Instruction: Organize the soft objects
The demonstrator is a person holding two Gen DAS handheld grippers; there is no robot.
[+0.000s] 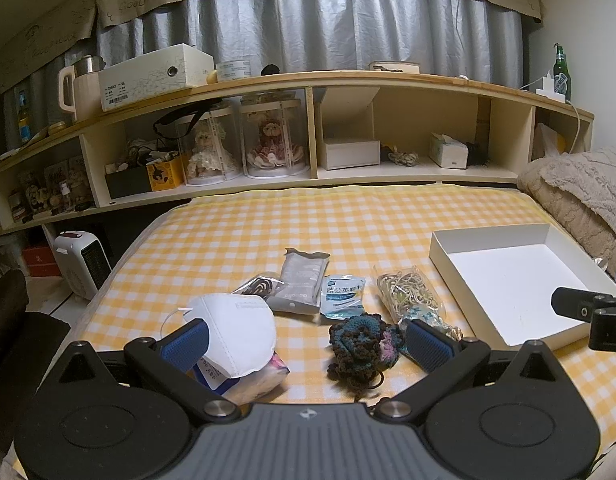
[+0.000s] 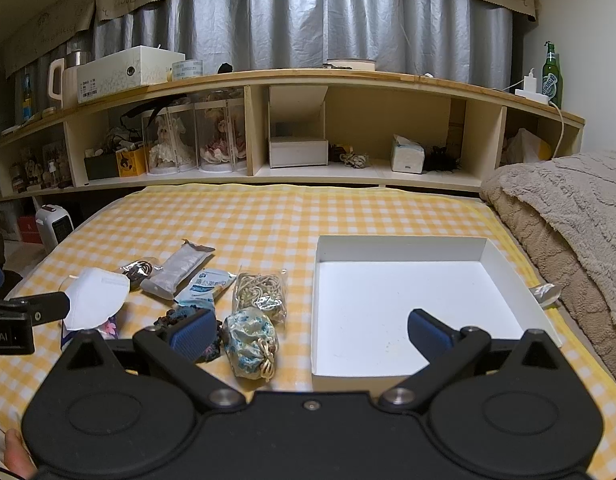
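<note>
We can't see all of the tissue pack [image 1: 250,382] at lower left of the left wrist view: the white face mask [image 1: 238,330] covers most of it. The crocheted scrunchie [image 1: 362,342] sits low in the centre, half hidden behind a blue pad in the right wrist view. Our left gripper [image 1: 306,338] is spread wide, nothing between its fingers; our right gripper [image 2: 310,332] is equally wide and empty, hovering over the near edge of the white cardboard box [image 2: 520,276]. The box interior is bare, with clear checked bedsheet [image 2: 268,216] beyond the items. We spot 3 crinkly packets, a bag of cord [image 2: 262,292] and a shiny floral pouch [image 2: 250,340] just left of the box. Fluffy blanket [image 2: 568,200] bounds the right edge.
</note>
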